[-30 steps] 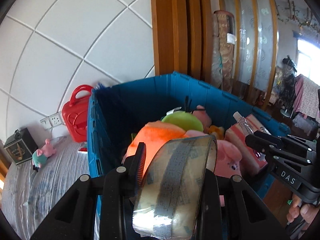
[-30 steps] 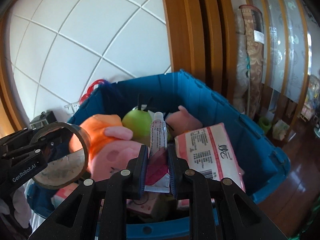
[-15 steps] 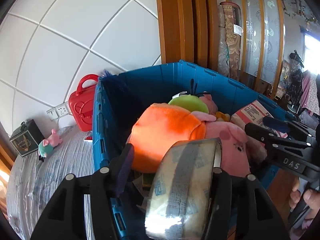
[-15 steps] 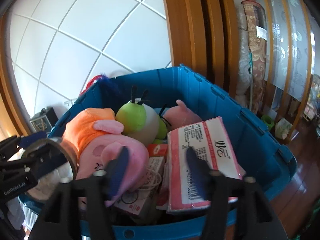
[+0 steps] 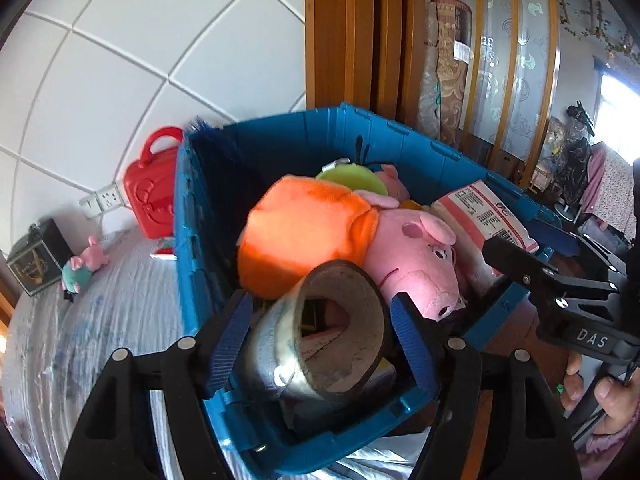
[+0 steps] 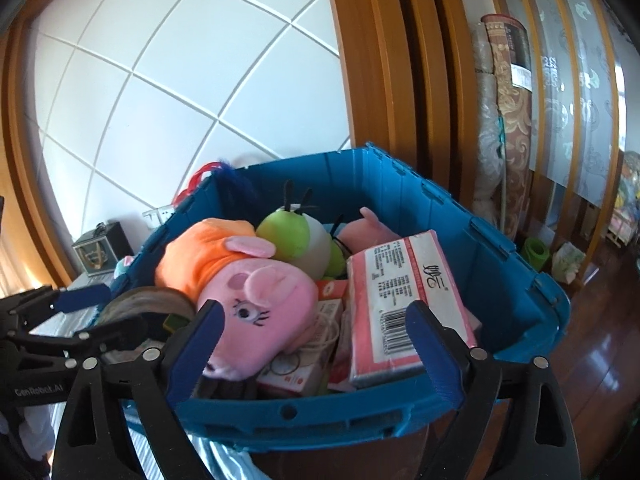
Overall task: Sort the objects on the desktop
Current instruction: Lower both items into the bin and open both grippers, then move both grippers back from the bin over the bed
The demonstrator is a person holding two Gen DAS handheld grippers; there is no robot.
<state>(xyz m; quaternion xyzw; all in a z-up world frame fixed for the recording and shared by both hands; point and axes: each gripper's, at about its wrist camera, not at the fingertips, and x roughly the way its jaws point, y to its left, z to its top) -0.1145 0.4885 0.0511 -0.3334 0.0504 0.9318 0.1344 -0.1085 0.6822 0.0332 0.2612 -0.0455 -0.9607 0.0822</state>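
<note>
A blue plastic crate (image 5: 192, 216) (image 6: 440, 208) holds a pink pig plush in an orange dress (image 5: 352, 236) (image 6: 256, 284), a green bird plush (image 6: 296, 232), a pink tissue pack (image 6: 404, 296) (image 5: 480, 216) and small boxes. My left gripper (image 5: 320, 328) stands open over the crate's near corner; a roll of clear tape (image 5: 320, 340) (image 6: 140, 304) lies tilted between its fingers, loose at the crate's edge. My right gripper (image 6: 316, 344) is open and empty above the crate's front rim; it also shows in the left wrist view (image 5: 560, 280).
A red toy case (image 5: 150, 188) stands behind the crate by a wall socket. A small pig toy (image 5: 84, 268) and a dark box (image 5: 36, 256) lie on the striped cloth at left. Wooden door frame and rolled carpet (image 6: 504, 120) stand behind.
The right gripper opened and let go of the tube, which is no longer seen. The left gripper opened around the tape roll, and the roll tipped over down into the crate's corner.
</note>
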